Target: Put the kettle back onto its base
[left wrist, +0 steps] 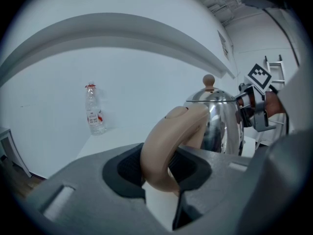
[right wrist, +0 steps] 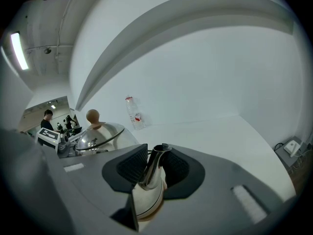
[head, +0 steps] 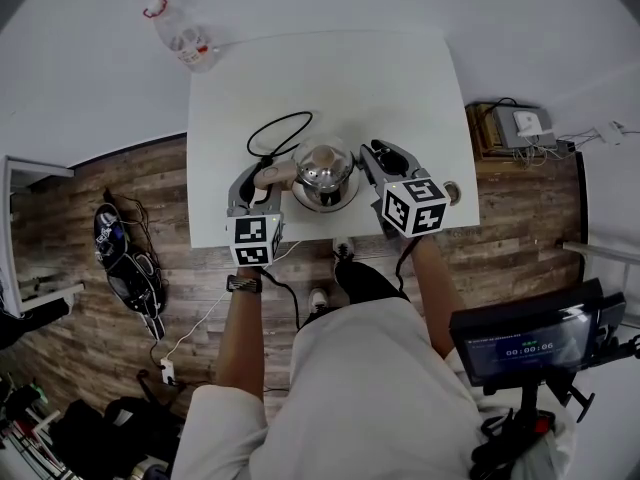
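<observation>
A shiny steel kettle (head: 325,171) with a wooden lid knob stands mid-table on the white table (head: 400,78), over a pale round base (head: 327,205); I cannot tell whether it rests fully on it. My left gripper (head: 262,176) is shut on the kettle's beige handle (left wrist: 171,141), which fills the gap between its pads. My right gripper (head: 380,158) is shut on the kettle's steel spout (right wrist: 155,155) from the other side. The kettle's body (left wrist: 220,124) and lid (right wrist: 100,133) show in both gripper views.
A black cable (head: 272,133) loops on the table behind the kettle. A plastic water bottle (head: 185,38) stands at the far left corner. A low shelf with a device (head: 515,128) sits right of the table, and a monitor (head: 530,343) is at my right.
</observation>
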